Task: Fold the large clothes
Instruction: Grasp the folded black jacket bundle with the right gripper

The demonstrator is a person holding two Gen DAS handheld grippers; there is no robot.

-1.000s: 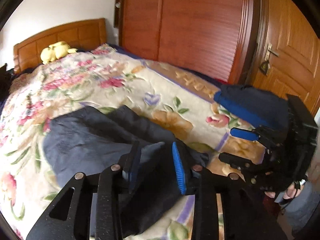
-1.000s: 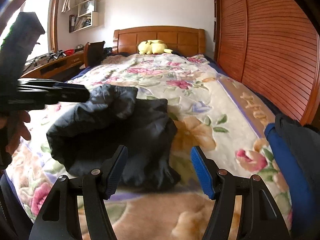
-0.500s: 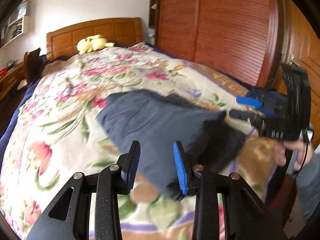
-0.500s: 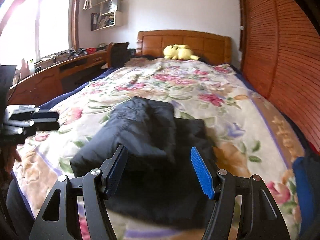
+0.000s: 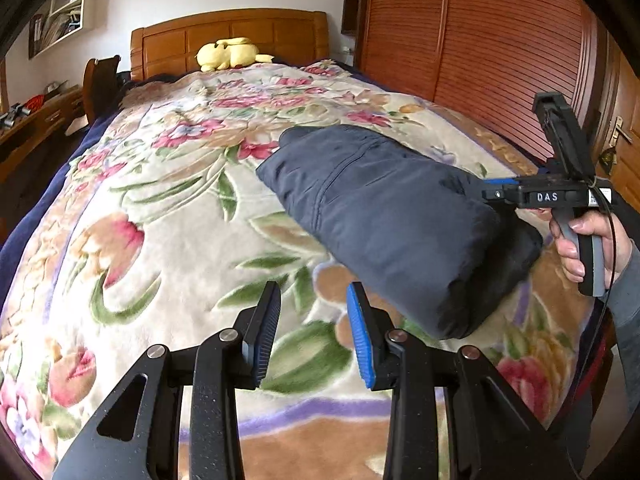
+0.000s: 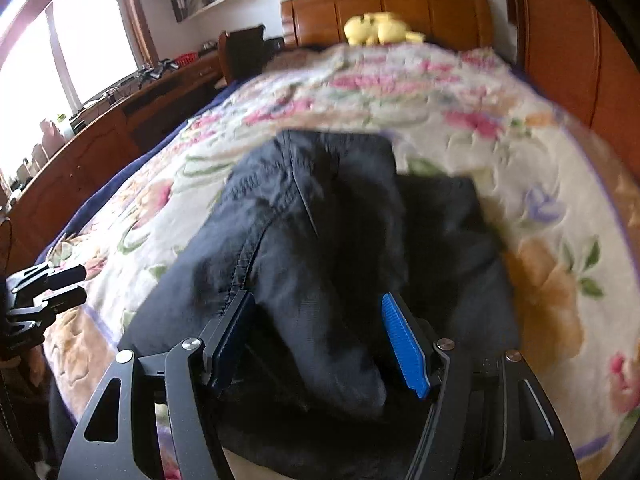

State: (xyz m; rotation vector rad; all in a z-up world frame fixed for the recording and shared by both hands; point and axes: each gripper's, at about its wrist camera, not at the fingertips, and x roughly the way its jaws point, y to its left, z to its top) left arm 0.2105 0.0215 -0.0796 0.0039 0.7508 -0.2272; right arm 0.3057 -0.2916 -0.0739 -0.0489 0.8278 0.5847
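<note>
Left tongs [image 5: 314, 332] hang released and empty over the floral bedspread [image 5: 160, 220]; right tongs [image 6: 320, 340] straddle, unclenched, the dark folded jacket [image 5: 384, 216] near the bed's foot. Pressing the bundle flat should tidy the fold.

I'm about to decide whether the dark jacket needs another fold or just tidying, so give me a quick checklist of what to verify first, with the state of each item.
1. Left gripper free of cloth: ok, only the floral blanket shows between its pads.
2. Right gripper gripping or not: cannot tell; the dark jacket bulges between its pads, but the view is blurred.
3. Jacket bundled compactly: ok, it lies as one thick folded block.
4. Loose sleeves or hems sticking out: cannot tell; its near end is dark and partly hidden.
5. Room on the bed beside the jacket: ok, bare blanket lies to its left.
6. Yellow plush toy out of the way: ok, far off by the headboard.
</note>
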